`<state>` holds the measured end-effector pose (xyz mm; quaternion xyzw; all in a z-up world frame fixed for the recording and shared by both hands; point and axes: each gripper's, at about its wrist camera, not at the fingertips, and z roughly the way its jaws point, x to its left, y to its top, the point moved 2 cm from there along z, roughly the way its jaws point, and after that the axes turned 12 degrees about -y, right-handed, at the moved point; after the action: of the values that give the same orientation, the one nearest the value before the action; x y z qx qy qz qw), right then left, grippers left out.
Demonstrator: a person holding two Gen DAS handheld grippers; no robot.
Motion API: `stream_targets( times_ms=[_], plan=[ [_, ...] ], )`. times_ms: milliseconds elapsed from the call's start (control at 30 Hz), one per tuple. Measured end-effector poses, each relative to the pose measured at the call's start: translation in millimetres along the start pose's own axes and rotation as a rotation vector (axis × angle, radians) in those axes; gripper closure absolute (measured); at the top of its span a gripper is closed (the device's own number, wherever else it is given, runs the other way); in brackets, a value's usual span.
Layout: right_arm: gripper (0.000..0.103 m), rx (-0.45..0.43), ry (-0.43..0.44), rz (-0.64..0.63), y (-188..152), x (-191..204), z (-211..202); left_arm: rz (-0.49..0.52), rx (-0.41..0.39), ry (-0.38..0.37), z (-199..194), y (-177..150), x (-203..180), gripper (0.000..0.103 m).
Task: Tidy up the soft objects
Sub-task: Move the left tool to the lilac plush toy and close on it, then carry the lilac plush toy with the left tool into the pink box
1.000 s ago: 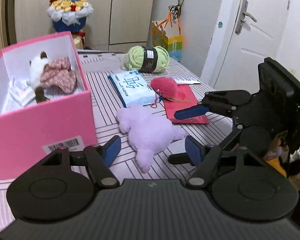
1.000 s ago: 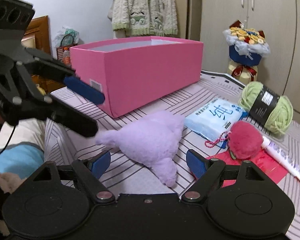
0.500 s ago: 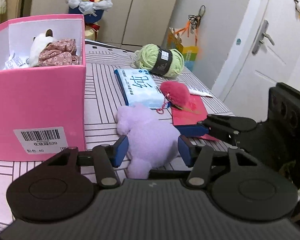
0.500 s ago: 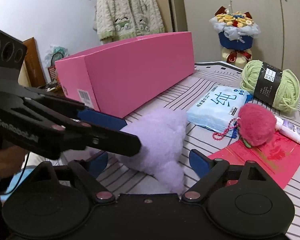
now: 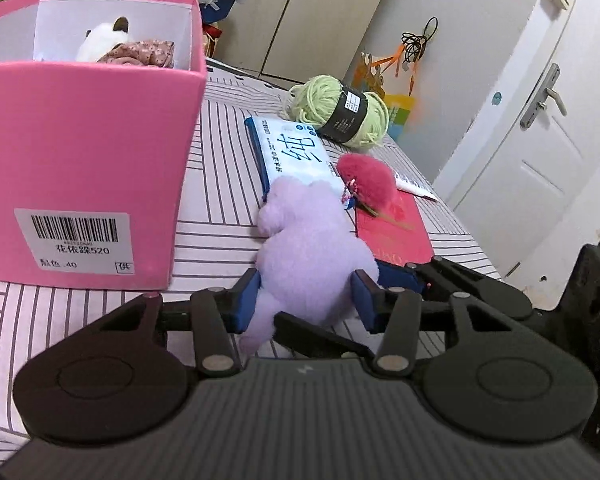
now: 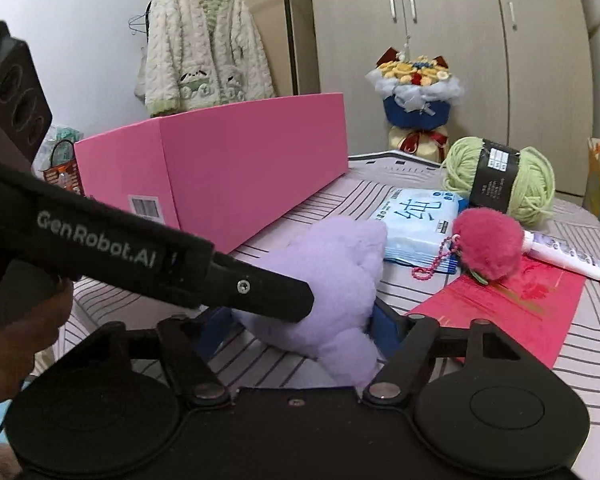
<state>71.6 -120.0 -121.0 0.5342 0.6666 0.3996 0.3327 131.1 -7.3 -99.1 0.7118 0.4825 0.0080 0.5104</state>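
Fluffy lilac plush toy (image 5: 314, 248) lying low-centre on the striped cloth, long axis running up-frame toward the blue-white tissue pack (image 5: 292, 152). Straddled at its near end by the left gripper (image 5: 306, 294) — blue pads touching the fur, closing. Right gripper (image 6: 296, 326) closing too, toy between its pads, crossing from the side. Tall pink cardboard box (image 5: 80, 168) at left — nearer the left gripper.

We look forward and slightly down along each gripper's fingers, close over the striped tabletop (image 5: 228, 200). Our left view faces the door (image 5: 540, 152); our right faces the wardrobe (image 6: 440, 40). Both share the purple plush toy (image 5: 312, 248) (image 6: 340, 272), pink box (image 5: 84, 148) (image 6: 256, 168) and green yarn (image 5: 340, 108) (image 6: 500, 176).
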Motion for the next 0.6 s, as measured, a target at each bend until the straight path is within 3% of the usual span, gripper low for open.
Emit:
stream_targets(
  times_ms=[333,600],
  plan=[
    [0.031,0.006,-0.014,0.061,-2.5,3.4,-9.5,0.063,0.008,0.057,-2.3,-4.5,-18.0,0.054],
    [0.031,0.076,0.031,0.094,8.3,15.4,-25.5,0.062,0.097,0.065,-26.9,-0.1,-24.9,0.055]
  ],
)
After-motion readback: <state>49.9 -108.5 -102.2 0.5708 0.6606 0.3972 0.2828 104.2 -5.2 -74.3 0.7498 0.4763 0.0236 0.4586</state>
